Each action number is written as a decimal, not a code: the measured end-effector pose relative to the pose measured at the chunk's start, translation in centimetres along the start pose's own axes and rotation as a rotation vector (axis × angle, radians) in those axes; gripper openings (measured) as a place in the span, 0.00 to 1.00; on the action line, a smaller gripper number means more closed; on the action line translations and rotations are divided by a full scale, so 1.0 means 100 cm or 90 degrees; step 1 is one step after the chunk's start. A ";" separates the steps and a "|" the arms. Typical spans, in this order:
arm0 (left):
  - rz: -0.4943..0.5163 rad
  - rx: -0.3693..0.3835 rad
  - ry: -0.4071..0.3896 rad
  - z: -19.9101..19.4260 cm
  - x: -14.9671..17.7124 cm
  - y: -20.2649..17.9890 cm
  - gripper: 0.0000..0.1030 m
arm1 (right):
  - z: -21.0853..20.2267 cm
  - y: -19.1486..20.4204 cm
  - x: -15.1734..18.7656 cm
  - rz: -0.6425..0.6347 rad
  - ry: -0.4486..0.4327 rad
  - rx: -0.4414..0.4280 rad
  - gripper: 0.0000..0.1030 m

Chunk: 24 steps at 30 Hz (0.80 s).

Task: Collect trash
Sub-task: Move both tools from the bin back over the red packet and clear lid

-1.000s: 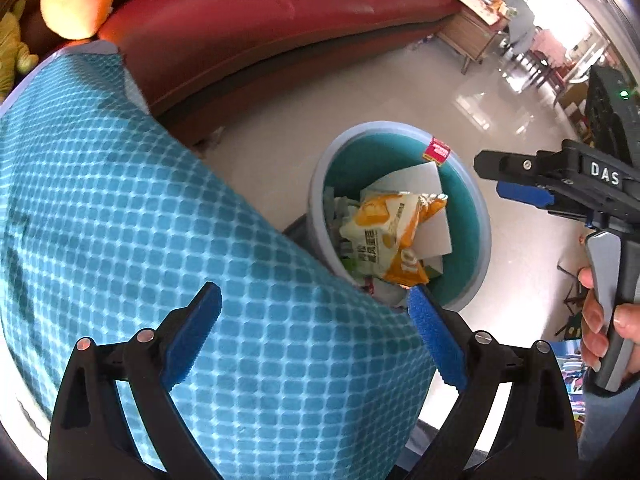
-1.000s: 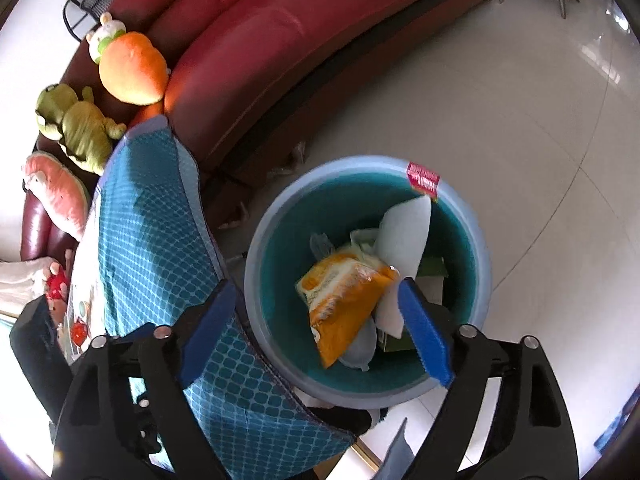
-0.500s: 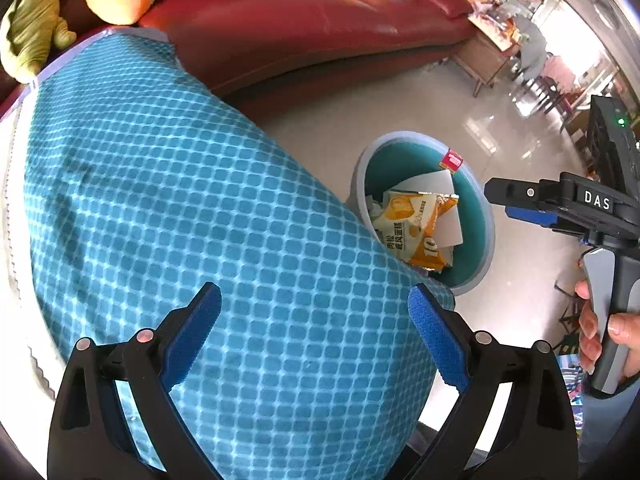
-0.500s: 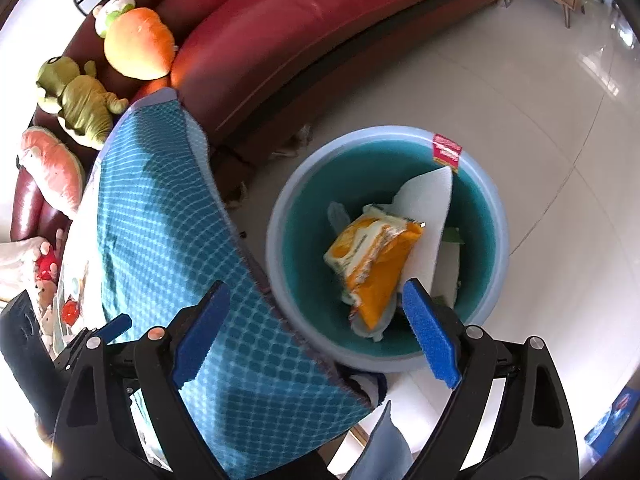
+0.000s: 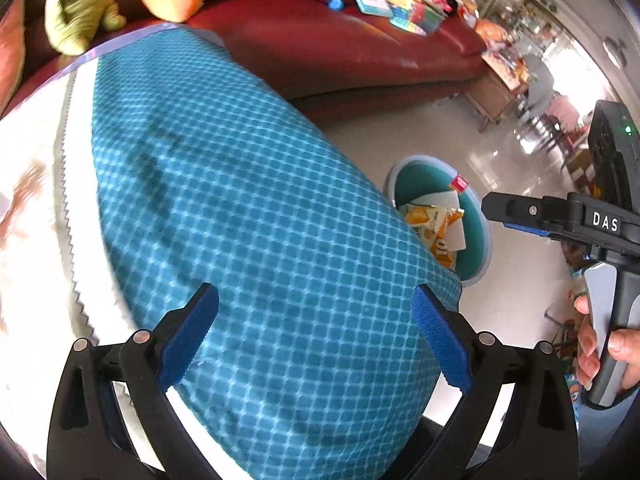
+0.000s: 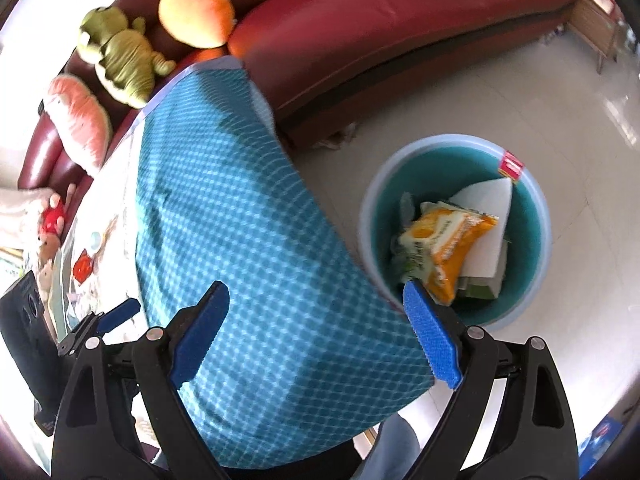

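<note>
Sunlit floor tiles (image 6: 460,92) and a long red sofa (image 6: 400,12) frame the scene, with a blue checked cloth (image 6: 248,240) draped over a table edge and filling the middle of both wrist views. On the floor just beside that cloth stands a pale blue bin (image 6: 372,200), set where anything gathered from the table can go straight in. An orange snack packet (image 6: 448,240) lies on top of the load inside it, propped against a white sheet of paper (image 6: 488,216), with greenish scraps underneath, so this trash appears to be already collected.

Neither claw carries anything. The right gripper (image 6: 316,332) hangs above the cloth with its blue pads (image 6: 430,336) spread wide and only fabric and bin showing between them. The left gripper (image 5: 316,332) is likewise released, its jaws parted over the cloth; in its view the right gripper (image 5: 516,216) pokes in from the side, a hand (image 5: 604,352) wrapped round its handle. Both point steeply downward, a stance that suits scanning the tabletop for another piece.

Beyond the cloth's fringe, at the left of the right wrist view, small red objects (image 6: 84,268) lie on a white surface; whether they are trash cannot be told. Soft toys sit along the sofa back, among them a green frog (image 6: 120,56) and an orange carrot (image 6: 196,8), clearly not part of the job.
</note>
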State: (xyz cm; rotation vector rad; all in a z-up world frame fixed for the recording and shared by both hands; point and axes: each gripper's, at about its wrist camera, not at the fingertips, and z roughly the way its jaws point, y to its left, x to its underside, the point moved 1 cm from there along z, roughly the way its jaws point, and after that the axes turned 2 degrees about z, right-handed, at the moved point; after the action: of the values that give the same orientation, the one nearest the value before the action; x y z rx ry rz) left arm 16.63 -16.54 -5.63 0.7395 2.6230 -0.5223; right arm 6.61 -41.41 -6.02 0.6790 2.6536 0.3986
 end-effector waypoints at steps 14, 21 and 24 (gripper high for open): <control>-0.113 -0.044 -0.061 -0.053 0.028 0.098 0.95 | 0.028 0.143 0.009 -0.150 0.047 -0.006 0.82; -0.157 -0.108 -0.076 -0.083 0.043 0.170 0.95 | 0.058 0.225 0.015 -0.249 0.085 -0.011 0.82; -0.176 -0.152 -0.075 -0.096 0.051 0.209 0.95 | 0.074 0.259 0.015 -0.292 0.102 -0.018 0.82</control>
State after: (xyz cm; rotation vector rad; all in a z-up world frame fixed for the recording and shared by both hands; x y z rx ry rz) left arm 21.88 6.40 -4.73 0.2651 2.6282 -0.3069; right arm 18.89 -17.52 -3.81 0.0168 2.8353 0.3680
